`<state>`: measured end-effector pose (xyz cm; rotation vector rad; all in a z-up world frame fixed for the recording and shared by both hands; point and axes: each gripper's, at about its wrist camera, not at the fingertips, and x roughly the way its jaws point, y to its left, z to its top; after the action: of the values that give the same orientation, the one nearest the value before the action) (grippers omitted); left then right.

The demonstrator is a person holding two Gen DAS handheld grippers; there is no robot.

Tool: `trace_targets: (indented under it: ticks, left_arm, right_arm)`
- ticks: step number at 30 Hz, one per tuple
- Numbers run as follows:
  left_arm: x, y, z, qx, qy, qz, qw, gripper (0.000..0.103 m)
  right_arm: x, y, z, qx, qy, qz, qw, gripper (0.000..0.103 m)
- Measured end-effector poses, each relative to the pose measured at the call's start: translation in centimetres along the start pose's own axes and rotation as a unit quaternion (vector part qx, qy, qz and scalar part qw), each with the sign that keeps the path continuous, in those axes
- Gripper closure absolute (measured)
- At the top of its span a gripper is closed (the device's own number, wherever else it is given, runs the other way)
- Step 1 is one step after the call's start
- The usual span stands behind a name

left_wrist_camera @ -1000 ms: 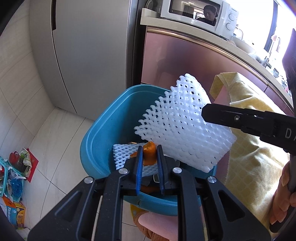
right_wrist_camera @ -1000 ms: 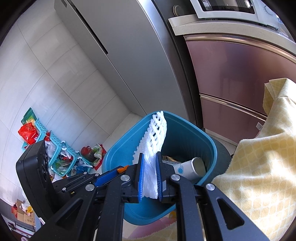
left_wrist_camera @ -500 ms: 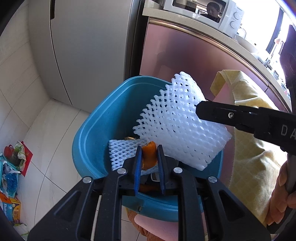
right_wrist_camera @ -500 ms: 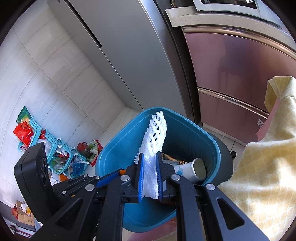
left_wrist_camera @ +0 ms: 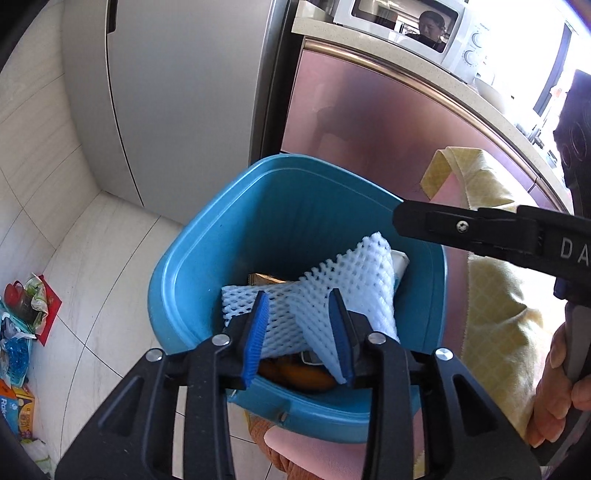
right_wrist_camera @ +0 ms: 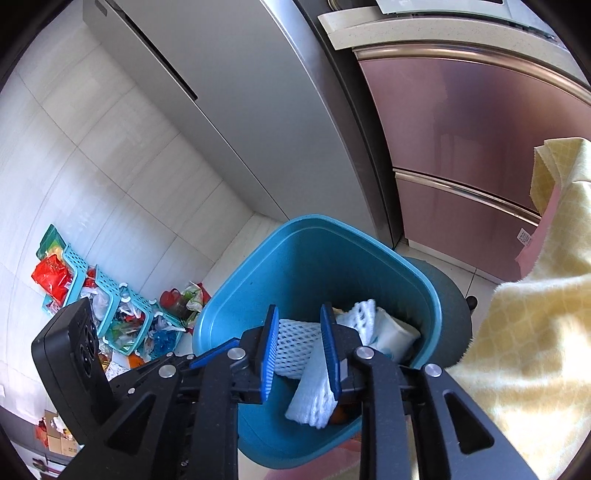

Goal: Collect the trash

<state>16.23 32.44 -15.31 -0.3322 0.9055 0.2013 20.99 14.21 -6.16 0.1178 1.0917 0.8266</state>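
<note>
A blue plastic bin (left_wrist_camera: 207,266) (right_wrist_camera: 236,314) stands on the floor below both grippers. Inside lie white foam fruit nets (left_wrist_camera: 354,280) (right_wrist_camera: 295,343), an orange peel (left_wrist_camera: 295,373) and a white cup (right_wrist_camera: 395,332). My left gripper (left_wrist_camera: 301,339) is open and empty just above the bin's near rim. My right gripper (right_wrist_camera: 299,354) is open and empty over the bin too; a foam net (right_wrist_camera: 314,398) lies right beneath it. The right gripper's arm (left_wrist_camera: 480,229) crosses the left wrist view at the right.
A grey fridge (left_wrist_camera: 177,92) and pink cabinet (left_wrist_camera: 369,129) with a microwave (left_wrist_camera: 406,26) stand behind the bin. A yellow cloth (right_wrist_camera: 535,314) hangs at the right. Turquoise baskets with packets (right_wrist_camera: 110,306) lie on the tiled floor at the left.
Both grippers have opened. The right one let go of the large white foam net, the left one of the orange peel; both pieces now lie in the bin.
</note>
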Motion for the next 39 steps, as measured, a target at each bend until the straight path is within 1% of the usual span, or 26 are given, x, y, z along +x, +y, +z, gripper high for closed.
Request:
trace_targets:
  ticks: [2,5,7,10,11,13,15,16,17,18,19,20,21,24,28,31,33,37,39]
  left_arm:
    - [-0.6,0.1,-0.1,0.000,-0.006,-0.002,1.0000,0.066]
    - [-1.7,0.0,-0.3,0.000,-0.020,-0.007,0.9998,0.064]
    - [-2.8,-0.2,-0.5,0.004,-0.032,-0.010,0.9994,0.060]
    - [-4.7,-0.9,-0.7,0.016,-0.058,-0.017,0.9981,0.052]
    - [-5.6,-1.2,-0.8,0.022,-0.069,-0.017,0.9972,0.049]
    - [-7.1,-1.7,-1.2,0.033,-0.088,-0.018,0.9954,0.042]
    - [-8.5,-2.4,-1.6,0.042,-0.106,-0.017,0.9934,0.032]
    - [-9.3,-2.7,-1.9,0.046,-0.116,-0.017,0.9920,0.029]
    - [-10.0,-3.1,-2.2,0.049,-0.125,-0.016,0.9907,0.022]
    - [-10.7,-3.4,-2.5,0.053,-0.136,-0.015,0.9892,0.016]
    - [-11.4,-3.8,-2.8,0.057,-0.149,-0.013,0.9872,0.013]
    - [-12.1,-4.2,-3.1,0.061,-0.159,-0.011,0.9853,0.007]
    - [-12.8,-4.5,-3.5,0.064,-0.170,-0.009,0.9833,0.005]
    - [-14.6,-5.7,-4.6,0.071,-0.197,-0.007,0.9777,0.005]
    - [-16.5,-7.7,-6.1,0.081,-0.218,-0.006,0.9725,0.005]
    - [-17.6,-9.0,-7.0,0.084,-0.233,-0.014,0.9687,0.005]
    - [-18.4,-10.2,-7.8,0.089,-0.249,-0.013,0.9644,0.005]
    - [-19.9,-12.4,-9.5,0.099,-0.279,-0.003,0.9551,0.005]
    - [-20.6,-13.6,-10.3,0.103,-0.290,0.000,0.9514,0.005]
  right_arm:
    - [-0.5,-0.3,-0.2,-0.002,-0.005,0.001,1.000,0.077]
    - [-1.5,-0.7,-0.7,-0.002,-0.015,0.008,1.000,0.076]
    - [-2.4,-0.9,-0.9,-0.006,-0.023,0.012,1.000,0.074]
    - [-4.3,-0.8,-1.7,-0.018,-0.043,0.017,0.999,0.064]
    - [-5.0,-0.7,-2.0,-0.024,-0.051,0.017,0.998,0.060]
    - [-6.5,-0.4,-2.9,-0.037,-0.067,0.015,0.997,0.056]
    - [-8.1,-0.3,-3.8,-0.046,-0.083,0.010,0.995,0.049]
    - [-8.8,-0.3,-4.3,-0.048,-0.093,0.008,0.994,0.046]
    - [-9.6,-0.4,-4.8,-0.049,-0.102,0.004,0.994,0.041]
    - [-10.4,-0.6,-5.4,-0.051,-0.112,0.001,0.992,0.037]
    - [-11.4,-0.8,-5.9,-0.051,-0.124,-0.002,0.991,0.036]
    - [-12.2,-0.9,-6.6,-0.051,-0.136,-0.010,0.989,0.032]
    - [-13.1,-1.0,-7.2,-0.054,-0.148,-0.019,0.987,0.027]
    - [-16.0,-1.7,-9.3,-0.056,-0.190,-0.048,0.979,0.019]
    - [-19.3,-2.4,-12.3,-0.052,-0.231,-0.081,0.968,0.016]
    - [-21.4,-2.6,-14.4,-0.051,-0.258,-0.107,0.959,0.011]
    - [-22.6,-2.6,-15.7,-0.052,-0.276,-0.124,0.952,0.007]
    - [-24.7,-2.9,-18.2,-0.055,-0.308,-0.166,0.935,0.007]
    - [-25.3,-3.0,-19.1,-0.053,-0.318,-0.184,0.928,0.007]
